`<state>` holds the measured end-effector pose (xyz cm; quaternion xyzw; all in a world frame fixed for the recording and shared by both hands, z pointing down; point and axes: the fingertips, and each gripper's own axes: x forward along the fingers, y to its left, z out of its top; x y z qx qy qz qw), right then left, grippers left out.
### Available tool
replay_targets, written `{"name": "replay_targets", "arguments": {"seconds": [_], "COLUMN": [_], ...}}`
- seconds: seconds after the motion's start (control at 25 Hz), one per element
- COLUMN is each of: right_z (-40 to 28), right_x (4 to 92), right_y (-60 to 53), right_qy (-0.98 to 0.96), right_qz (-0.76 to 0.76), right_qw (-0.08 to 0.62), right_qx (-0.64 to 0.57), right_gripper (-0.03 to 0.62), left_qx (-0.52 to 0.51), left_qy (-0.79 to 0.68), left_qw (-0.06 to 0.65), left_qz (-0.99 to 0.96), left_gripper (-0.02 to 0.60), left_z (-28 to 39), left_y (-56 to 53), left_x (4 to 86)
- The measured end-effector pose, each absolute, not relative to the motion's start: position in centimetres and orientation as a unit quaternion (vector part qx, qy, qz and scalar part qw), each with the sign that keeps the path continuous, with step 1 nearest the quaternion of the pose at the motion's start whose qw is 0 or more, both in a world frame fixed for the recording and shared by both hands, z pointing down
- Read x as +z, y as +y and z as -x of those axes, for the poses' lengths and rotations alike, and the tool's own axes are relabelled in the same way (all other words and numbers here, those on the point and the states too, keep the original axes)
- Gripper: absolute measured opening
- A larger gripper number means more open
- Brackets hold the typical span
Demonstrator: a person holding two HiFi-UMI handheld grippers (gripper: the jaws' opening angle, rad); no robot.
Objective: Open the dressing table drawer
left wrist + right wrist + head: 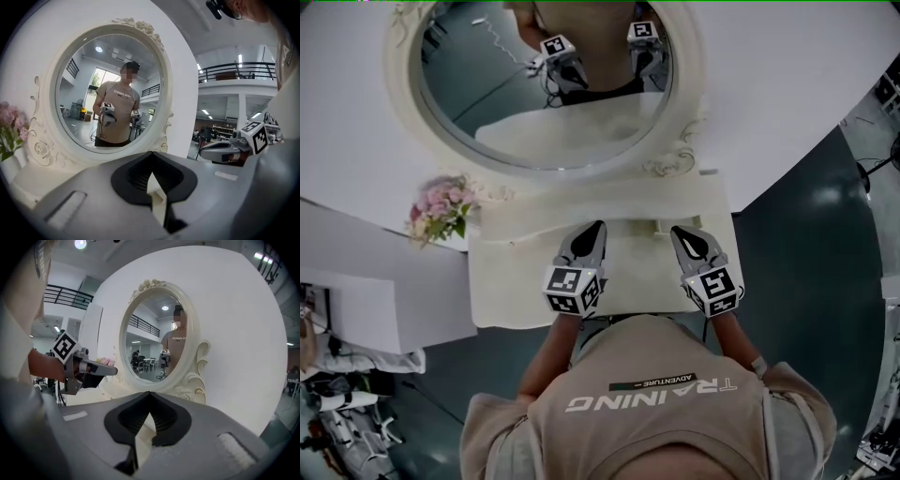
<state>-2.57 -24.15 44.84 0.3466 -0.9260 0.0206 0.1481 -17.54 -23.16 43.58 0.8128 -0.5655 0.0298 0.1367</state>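
Observation:
The cream dressing table (511, 272) stands in front of me, with its oval mirror (544, 94) behind it. The drawer front is hidden below the table's near edge and my body. My left gripper (599, 226) and right gripper (676, 232) hover side by side over the tabletop, both pointing toward the mirror. Each is shut, its jaws meeting at the tips with nothing between them. In the left gripper view the jaws (151, 155) face the mirror (112, 93), with the right gripper (225, 151) beside them. The right gripper view shows its jaws (150, 393) and the left gripper (89, 367).
A bunch of pink flowers (441, 204) sits at the table's left end. A white curved wall panel (787, 84) backs the mirror. A white block (356, 300) lies to the left, with cables and gear (337, 412) on the floor below it.

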Motion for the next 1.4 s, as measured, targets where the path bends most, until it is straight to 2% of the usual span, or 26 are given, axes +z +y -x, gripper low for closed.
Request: {"name": "replay_targets", "arguments": {"seconds": [0.36,0.72,1.4], "right_z": [5.4,5.9,5.0], "right_x": [38.9,35.2,35.6], "right_y": [-24.9,-24.8,-23.1], "right_qy": [-0.941,-0.940,-0.937], "right_qz": [-0.325,-0.335,-0.342], "right_qw": [0.093,0.046,0.067], "right_qx": [-0.021,-0.042,-0.040], "right_gripper": [0.002,0.002,0.002], "left_qx": [0.006,-0.005,-0.012], "left_qy": [-0.572,-0.582,-0.569], "left_qw": [0.079,0.054,0.080], "left_qz": [-0.817,-0.811,-0.818], "left_gripper": [0.018,0.018,0.018], "left_z": [19.4,20.4,20.4], "left_y": [-23.0,-23.0,-21.9], "left_x": [37.2,35.7,36.6]}}
